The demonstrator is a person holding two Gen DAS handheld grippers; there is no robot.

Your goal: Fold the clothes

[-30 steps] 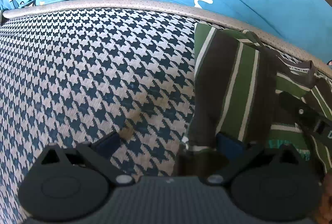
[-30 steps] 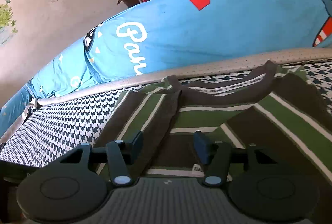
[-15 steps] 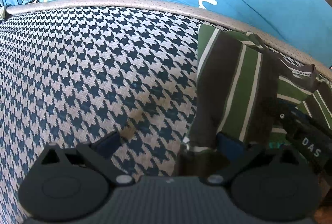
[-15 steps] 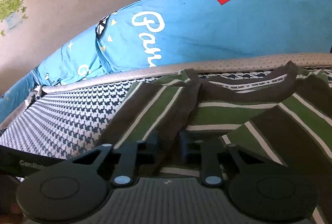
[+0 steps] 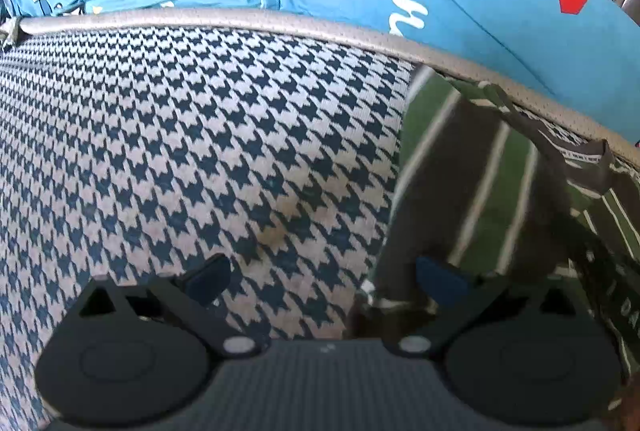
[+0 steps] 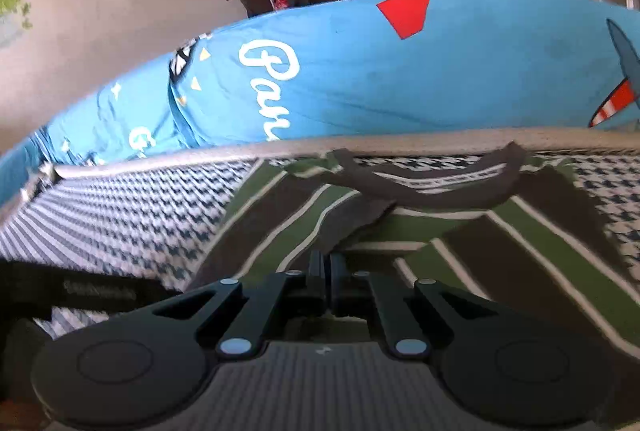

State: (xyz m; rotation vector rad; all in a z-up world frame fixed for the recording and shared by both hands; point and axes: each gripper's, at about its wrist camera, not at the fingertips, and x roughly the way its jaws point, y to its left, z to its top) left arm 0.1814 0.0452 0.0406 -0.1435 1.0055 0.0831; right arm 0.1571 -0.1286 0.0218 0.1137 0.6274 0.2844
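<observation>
Two grippers work over one striped shirt, a green and dark brown garment with thin white lines, spread flat on a houndstooth mat. The shirt's dark collar lies toward the mat's grey padded rim, and beyond that rim sits a big blue cushion with white lettering and a red patch.

In the right wrist view, the right gripper has its two fingers pressed together, with a folded flap of the shirt (a dark brown piece edged in white) lying at and just ahead of the tips; whether cloth is actually caught between them cannot be told. The rest of the shirt fans out ahead and to both sides of these tongs.

In the left wrist view, the left gripper is spread wide. Its left finger hangs over bare mat, while its right finger lies over the shirt's near corner, so the shirt's left edge runs between the two fingers. The shirt fills the right part of that view, blurred toward the edge.
</observation>
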